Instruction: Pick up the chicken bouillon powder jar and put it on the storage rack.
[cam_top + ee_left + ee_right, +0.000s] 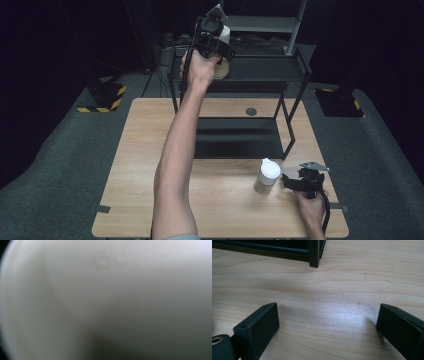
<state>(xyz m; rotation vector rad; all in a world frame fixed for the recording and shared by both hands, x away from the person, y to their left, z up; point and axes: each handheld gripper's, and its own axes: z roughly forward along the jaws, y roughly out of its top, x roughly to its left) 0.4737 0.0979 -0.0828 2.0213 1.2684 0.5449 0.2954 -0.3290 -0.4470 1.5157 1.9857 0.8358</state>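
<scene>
High view: the person's left arm stretches far forward over the tabletop (pixel 150 150) and lifts the left claw (pixel 216 37) to the top level of a black metal shelf rack (pixel 260 70) standing at the far edge. The left claw is clamped on a white-capped jar (pixel 224 36) with a tan lower part; most of that jar is hidden behind the claw body and the hand (pixel 200 67), so whether its base rests on the top shelf or hangs just above it cannot be told.

Left gripper view: a blurred white surface of the jar (pixel 105 300) sits against the lens. Faint raised lettering near the top is unreadable, the claw's own jaws cannot be made out, and a dark shadow lies along the lower edge.

High view, lower right: a second jar (pixel 267 176) with a white lid stands upright on the tabletop, in front of the rack's right front leg. The right claw (pixel 292 181) rests just beside it, to its right, apart from it; the right hand (pixel 311 207) is cut off by the bottom edge.

Right gripper view: the right claw (pixel 327 332) is spread wide, bare wood grain between its two black jaws. A rack leg (pixel 314 255) and its lower rail cross the top. The second jar lies outside this frame.
</scene>
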